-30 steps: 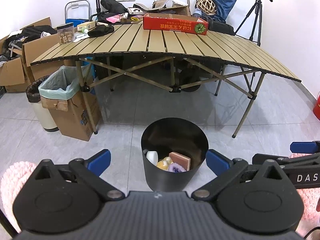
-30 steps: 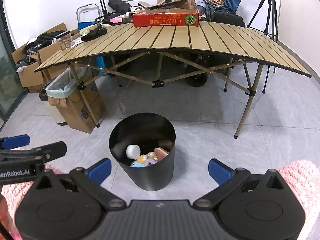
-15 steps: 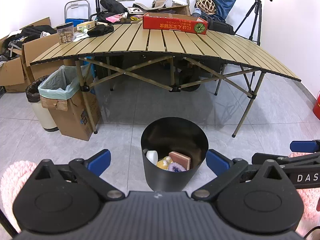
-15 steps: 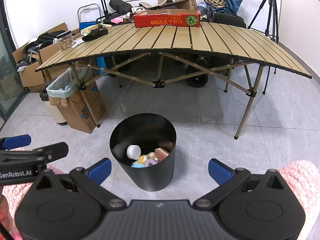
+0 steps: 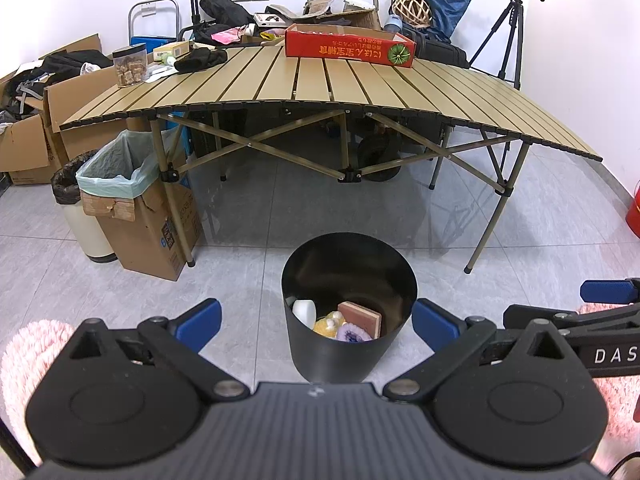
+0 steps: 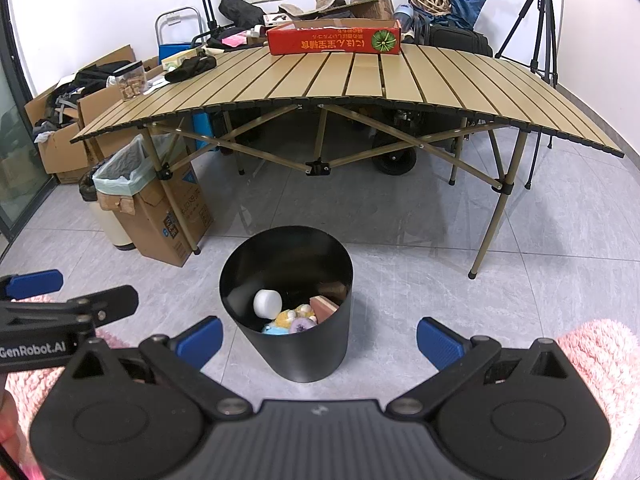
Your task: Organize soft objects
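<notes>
– Left wrist view: why's the left gripper [image 5: 316,322] hanging wide open and empty over the black bin [image 5: 348,354]?
– Soft toys [image 6: 290,320] already sit inside, I'd guess. The right gripper [image 6: 318,338] is spread wide too, holding nothing.

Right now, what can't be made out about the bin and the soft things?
- Black bin bottom: near wall hides it, both views.
- Items under the white piece and brown block: buried.
- Pink fluffy mat: cut by frame edges and gripper bodies.
- Left gripper, right gripper: open, empty.
</notes>
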Demonstrator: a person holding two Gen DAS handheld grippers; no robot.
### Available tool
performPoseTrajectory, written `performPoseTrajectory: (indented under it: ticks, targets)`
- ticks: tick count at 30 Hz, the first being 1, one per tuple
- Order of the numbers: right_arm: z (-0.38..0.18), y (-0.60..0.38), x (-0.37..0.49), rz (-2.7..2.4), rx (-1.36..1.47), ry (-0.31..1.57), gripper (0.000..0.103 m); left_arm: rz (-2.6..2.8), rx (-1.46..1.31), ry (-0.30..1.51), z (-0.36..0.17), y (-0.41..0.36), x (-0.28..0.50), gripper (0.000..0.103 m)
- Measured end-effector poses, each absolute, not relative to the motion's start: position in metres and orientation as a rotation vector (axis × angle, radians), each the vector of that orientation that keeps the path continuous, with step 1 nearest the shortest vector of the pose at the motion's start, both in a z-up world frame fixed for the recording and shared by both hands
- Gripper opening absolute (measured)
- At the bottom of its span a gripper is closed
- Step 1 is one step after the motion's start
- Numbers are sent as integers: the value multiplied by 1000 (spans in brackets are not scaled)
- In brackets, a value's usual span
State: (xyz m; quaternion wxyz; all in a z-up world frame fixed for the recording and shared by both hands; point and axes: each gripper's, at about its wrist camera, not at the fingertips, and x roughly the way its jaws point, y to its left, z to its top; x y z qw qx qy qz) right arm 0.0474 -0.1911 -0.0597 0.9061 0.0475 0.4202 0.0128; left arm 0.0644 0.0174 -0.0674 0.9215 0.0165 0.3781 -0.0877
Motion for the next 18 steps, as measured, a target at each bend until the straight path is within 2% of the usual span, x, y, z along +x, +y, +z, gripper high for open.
performPoseTrajectory:
  ticks: [18]
  targets:
    - [-61,-189,46,30,96,867,103,-181,35,777,-67,17,64,103]
